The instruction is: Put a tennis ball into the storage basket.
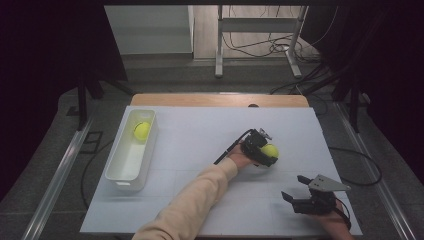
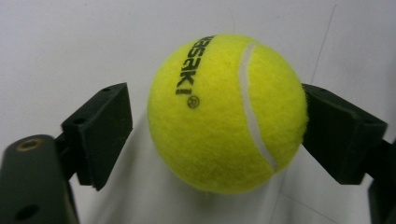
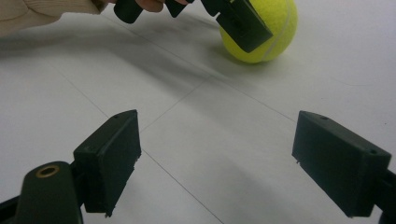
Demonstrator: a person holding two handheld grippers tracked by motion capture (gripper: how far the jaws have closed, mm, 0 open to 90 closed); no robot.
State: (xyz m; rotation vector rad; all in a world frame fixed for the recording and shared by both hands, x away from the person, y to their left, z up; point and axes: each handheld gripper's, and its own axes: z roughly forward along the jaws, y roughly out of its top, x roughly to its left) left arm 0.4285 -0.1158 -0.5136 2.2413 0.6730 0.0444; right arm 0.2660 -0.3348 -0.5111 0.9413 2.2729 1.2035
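A yellow tennis ball (image 1: 270, 150) lies on the white table (image 1: 200, 135), right of centre. My left gripper (image 1: 266, 149) is open around it, one jaw on each side. In the left gripper view the ball (image 2: 226, 112) sits between the jaws, touching the right one, with a gap at the left one; my left gripper (image 2: 215, 126) is not closed on it. My right gripper (image 1: 292, 187) rests open and empty near the front right edge. In the right gripper view my right gripper (image 3: 217, 154) points toward the ball (image 3: 268, 39) and the left gripper's jaw (image 3: 243, 21).
A white oblong bin (image 1: 125, 165) stands at the table's left with a second tennis ball (image 1: 141, 130) at its far end. A beige sleeve (image 1: 190, 205) crosses the front middle. Beyond the far edge are a metal stand (image 1: 219, 45) and cables on the floor.
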